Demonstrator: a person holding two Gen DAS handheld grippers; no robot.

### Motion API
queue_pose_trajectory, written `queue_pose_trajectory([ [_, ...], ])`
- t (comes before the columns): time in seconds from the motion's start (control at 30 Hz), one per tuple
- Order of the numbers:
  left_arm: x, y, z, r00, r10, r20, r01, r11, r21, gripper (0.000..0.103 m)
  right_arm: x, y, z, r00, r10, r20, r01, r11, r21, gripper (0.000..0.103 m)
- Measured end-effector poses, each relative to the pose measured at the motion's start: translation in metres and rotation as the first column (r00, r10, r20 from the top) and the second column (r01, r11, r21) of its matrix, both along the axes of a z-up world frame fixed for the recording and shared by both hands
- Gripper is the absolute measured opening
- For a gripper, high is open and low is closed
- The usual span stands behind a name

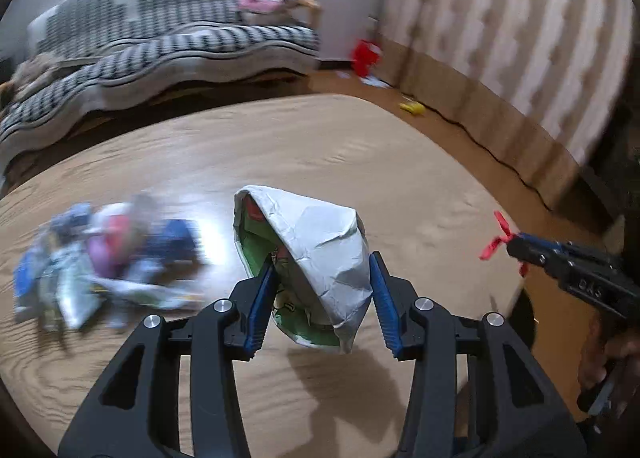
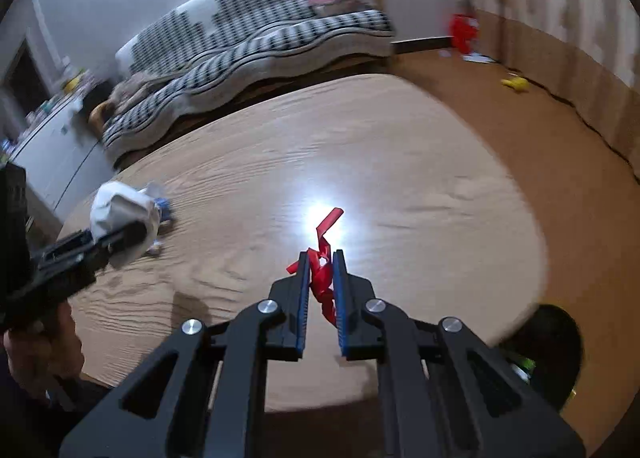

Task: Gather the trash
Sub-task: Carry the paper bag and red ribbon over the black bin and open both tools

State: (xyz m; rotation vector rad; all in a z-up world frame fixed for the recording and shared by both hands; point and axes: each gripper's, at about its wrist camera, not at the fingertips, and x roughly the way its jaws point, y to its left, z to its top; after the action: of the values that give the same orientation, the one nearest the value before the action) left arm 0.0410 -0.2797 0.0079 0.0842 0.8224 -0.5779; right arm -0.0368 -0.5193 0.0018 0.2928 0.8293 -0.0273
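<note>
Left tongs clamped on a crumpled silver-lined wrapper, right tongs pinched together on a red plastic scrap, both lifted clear of the surface for carrying; blurred litter pile, probably wrappers, lies left of the left tongs.

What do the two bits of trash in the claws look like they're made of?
Snack wrapper in the left claw: likely metallised foil film, with a matte silver inside, sharp creases and a green printed face. Red strip in the right claw: probably thin plastic or paper ribbon, flat, kinked and twisted; the finish is unclear.
</note>
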Motion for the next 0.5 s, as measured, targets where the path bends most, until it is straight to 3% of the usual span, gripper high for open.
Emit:
queue_pose_trajectory([
  [0.27, -0.052, -0.12, -0.012, 0.971, -0.237, -0.006, 0.237, 0.971, 0.005, 0.045, -0.078, -0.101, -0.019, 0.975, -0.222, -0.024, 0.223, 0.975, 0.022, 0.012],
  [0.5, -0.102, -0.212, -0.043, 0.897, -0.441, -0.036, 0.442, 0.897, 0.031, 0.045, -0.14, -0.175, -0.046, 0.917, -0.394, -0.068, 0.398, 0.916, 0.046, 0.012],
])
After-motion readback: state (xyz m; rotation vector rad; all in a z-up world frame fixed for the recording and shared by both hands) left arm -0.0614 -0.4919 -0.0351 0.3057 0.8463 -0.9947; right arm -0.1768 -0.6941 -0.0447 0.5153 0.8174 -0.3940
